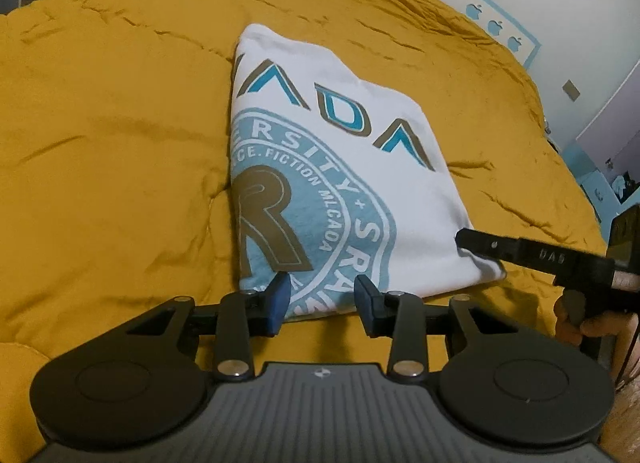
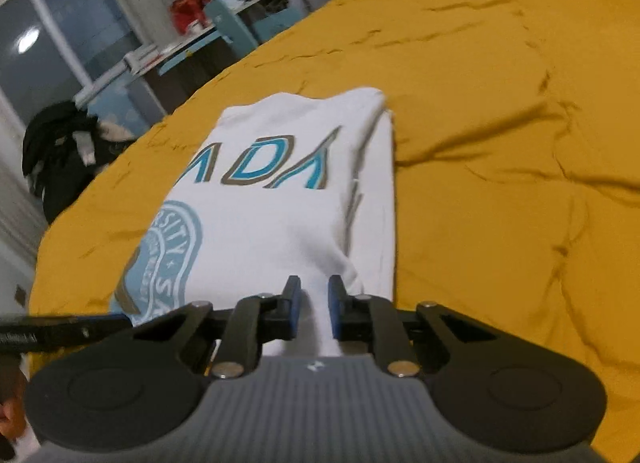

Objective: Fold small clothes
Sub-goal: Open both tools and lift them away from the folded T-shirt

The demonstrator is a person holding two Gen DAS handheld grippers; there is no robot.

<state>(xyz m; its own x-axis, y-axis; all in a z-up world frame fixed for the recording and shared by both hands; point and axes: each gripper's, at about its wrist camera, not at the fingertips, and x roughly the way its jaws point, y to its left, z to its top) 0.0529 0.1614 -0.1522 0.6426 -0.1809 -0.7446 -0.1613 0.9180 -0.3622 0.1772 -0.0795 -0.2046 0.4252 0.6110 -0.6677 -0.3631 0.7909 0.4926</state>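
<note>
A folded white T-shirt (image 1: 340, 167) lies on a mustard bedspread (image 1: 112, 135), its near hem between the spread left gripper (image 1: 322, 299) fingers, its near corner pinched in the right gripper (image 2: 314, 311), with open bedspread all around

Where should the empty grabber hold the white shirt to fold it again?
Probably the near hem of the white shirt, at its corner by the left gripper, coming in low from the near side. That edge lies flat and free on the yellow blanket. The right gripper already pinches the other near corner.
</note>
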